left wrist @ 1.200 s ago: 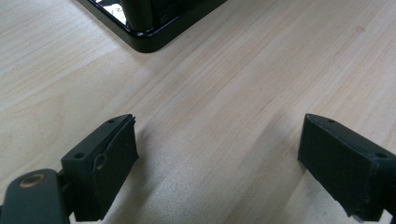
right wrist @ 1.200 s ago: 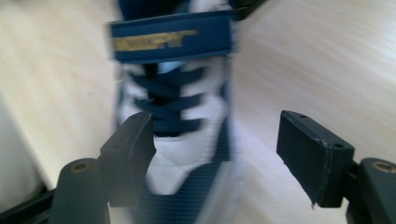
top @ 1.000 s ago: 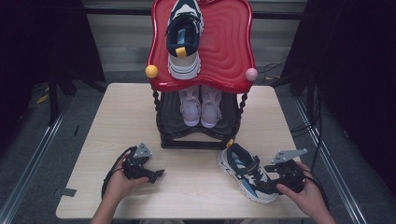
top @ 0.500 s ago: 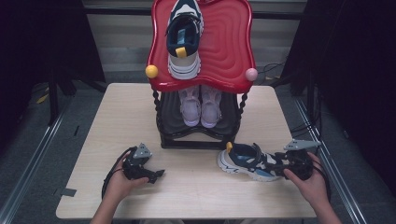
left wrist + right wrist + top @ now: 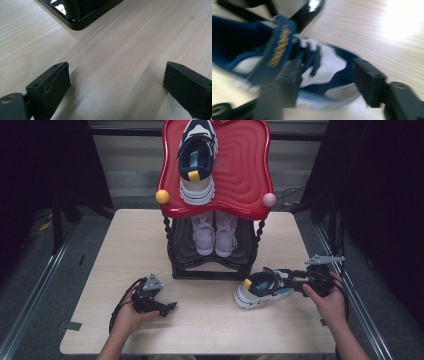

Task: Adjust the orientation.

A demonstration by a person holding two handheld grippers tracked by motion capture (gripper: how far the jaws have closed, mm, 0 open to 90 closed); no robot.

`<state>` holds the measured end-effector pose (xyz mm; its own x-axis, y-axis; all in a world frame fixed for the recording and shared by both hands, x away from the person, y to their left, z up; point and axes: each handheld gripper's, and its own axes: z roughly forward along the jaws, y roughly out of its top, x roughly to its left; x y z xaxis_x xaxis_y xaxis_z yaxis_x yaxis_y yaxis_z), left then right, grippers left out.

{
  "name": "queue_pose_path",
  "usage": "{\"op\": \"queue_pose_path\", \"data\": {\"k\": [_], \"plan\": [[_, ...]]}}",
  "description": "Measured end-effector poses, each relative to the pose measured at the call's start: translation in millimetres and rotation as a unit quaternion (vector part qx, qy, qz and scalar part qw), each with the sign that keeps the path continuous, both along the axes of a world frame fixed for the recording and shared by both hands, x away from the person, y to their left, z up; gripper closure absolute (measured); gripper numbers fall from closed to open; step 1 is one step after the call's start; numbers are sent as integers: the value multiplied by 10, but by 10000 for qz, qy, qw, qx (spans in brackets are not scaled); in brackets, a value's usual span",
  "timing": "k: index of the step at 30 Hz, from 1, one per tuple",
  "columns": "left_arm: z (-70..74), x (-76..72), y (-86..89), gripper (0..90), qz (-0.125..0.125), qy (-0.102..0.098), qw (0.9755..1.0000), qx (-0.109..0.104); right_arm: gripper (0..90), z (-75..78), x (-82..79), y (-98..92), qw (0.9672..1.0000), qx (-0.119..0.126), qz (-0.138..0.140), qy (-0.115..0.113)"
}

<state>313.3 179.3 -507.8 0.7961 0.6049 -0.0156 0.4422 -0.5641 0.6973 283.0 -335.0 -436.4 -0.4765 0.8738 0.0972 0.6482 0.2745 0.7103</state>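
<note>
- We judge the navy-and-white mesh sneaker, lying on the tabletop right of the black-and-red shoe rack, light and soft; its toe suits gripping.
- Our right gripper has just been closing its jaws, half-open around that toe; the left gripper gapes wide, empty.

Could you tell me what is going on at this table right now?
A person is working a blue and white sneaker on the table with the right hand-held gripper. Its jaws have just been closing around the shoe's front end. The left hand-held gripper rests open on the table. The matching sneaker sits on the red top shelf, with a pink pair below.
</note>
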Motion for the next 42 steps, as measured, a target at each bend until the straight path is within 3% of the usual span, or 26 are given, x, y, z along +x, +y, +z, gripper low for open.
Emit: {"op": "queue_pose_path", "data": {"k": [6,9,14,17,22,24,26,30,33,36,40,42], "plan": [[-2,-3,-3,62,9,-2,10000,-5,620,5,-300,89,9966,82,701,429],[-4,-5,-12,56,29,16,10000,-13,599,26,-388,200,9947,178,950,358],[-9,-7,-22,44,32,24,10000,-29,542,255,-465,489,9898,315,1378,154],[-9,-8,-20,43,37,6,10000,-26,526,345,-447,707,9871,270,1575,90],[-12,-8,-27,30,25,23,10000,-26,504,304,-368,951,9854,176,1690,88],[-16,-8,-31,25,15,21,10000,-32,529,217,-275,1088,9840,179,1765,178],[-15,-7,-32,23,7,28,10000,-27,543,188,-221,1150,9833,331,1781,177],[-17,-7,-30,22,0,24,10000,-36,513,185,-177,1250,9830,179,1817,196],[-16,-4,-28,21,-20,4,10000,-22,512,202,-155,1275,9847,154,1726,182],[-20,-6,-27,20,-18,0,10000,-44,547,174,-133,1272,9835,140,1788,248],[-17,-5,-26,20,-19,-2,10000,-27,610,96,-164,1210,9835,-237,1769,303],[-16,-4,-27,20,-25,1,10000,-22,621,68,-183,1118,9853,-144,1668,340]]}}
